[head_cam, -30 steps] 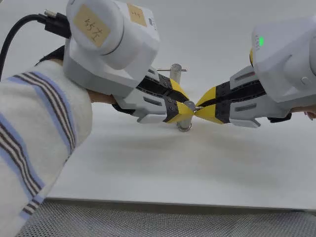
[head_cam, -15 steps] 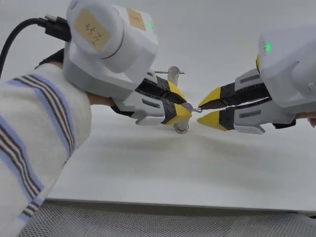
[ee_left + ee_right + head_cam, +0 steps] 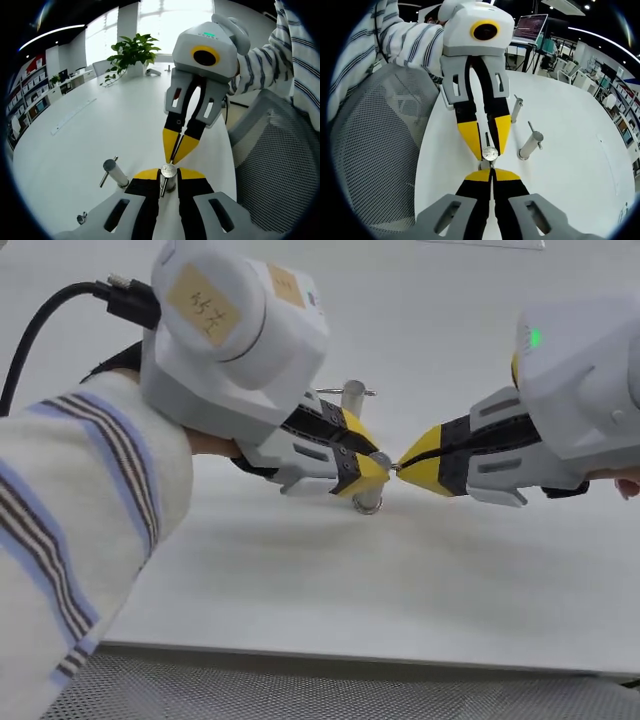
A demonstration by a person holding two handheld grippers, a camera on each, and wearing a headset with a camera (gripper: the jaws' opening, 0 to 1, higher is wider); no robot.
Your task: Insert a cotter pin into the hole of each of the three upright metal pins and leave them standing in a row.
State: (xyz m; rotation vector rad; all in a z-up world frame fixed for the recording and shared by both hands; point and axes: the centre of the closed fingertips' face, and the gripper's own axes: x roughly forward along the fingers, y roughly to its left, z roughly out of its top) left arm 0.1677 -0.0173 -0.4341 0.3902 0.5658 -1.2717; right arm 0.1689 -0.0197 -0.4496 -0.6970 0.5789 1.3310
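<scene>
Plainly: metal pin (image 3: pixel 368 502) upright, cotter pin (image 3: pixel 397 467) horizontal.

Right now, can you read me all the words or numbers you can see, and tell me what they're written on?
Tan sticker on the left claw: handwritten marks, too scrawly to read.
Second tan sticker on that claw: handwriting, unreadable.
Small lettering on the right claw: too small to read.
Laptop screen: text too blurred.
So nothing can be quoted.

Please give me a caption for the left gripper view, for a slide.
Left gripper grips an upright pin; right gripper holds a cotter pin through its hole.
</scene>
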